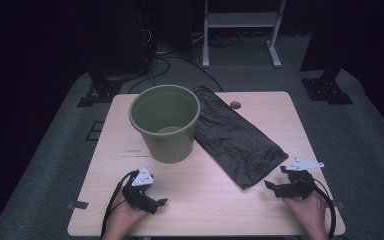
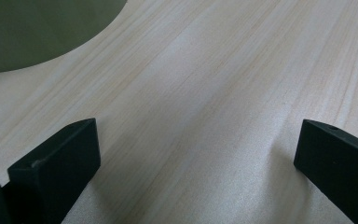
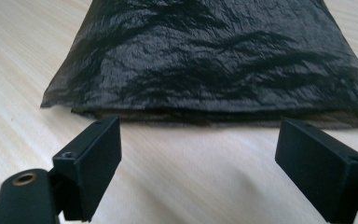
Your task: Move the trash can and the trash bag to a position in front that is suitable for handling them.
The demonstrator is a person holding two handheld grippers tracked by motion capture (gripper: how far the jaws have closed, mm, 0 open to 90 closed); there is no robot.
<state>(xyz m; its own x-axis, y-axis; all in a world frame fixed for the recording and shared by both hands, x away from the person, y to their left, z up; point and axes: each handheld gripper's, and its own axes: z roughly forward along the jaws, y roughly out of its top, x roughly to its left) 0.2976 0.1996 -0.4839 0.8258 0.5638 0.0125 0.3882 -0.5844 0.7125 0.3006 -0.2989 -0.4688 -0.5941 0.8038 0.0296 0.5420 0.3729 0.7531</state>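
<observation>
A green ribbed bin point(image 1: 165, 122) stands upright on the pale wooden table point(image 1: 220, 210), left of centre. A flat black plastic bag point(image 1: 235, 137) lies beside it, running diagonally to the front right. My left gripper point(image 1: 155, 195) rests near the front edge, below the bin, open with nothing in it. In the left gripper view the jaws point(image 2: 196, 140) stand wide over bare wood, with the bin's wall point(image 2: 37, 32) at the top left. My right gripper point(image 1: 276, 177) is open just off the bag's near corner. The bag's folded edge point(image 3: 205, 70) lies right ahead of those jaws point(image 3: 204, 135), untouched.
A small round grommet point(image 1: 235, 105) sits near the table's far edge. Behind the table a white frame point(image 1: 242, 30) stands on the floor, with black stand feet point(image 1: 327, 90) and cables at both sides. The bin is empty inside.
</observation>
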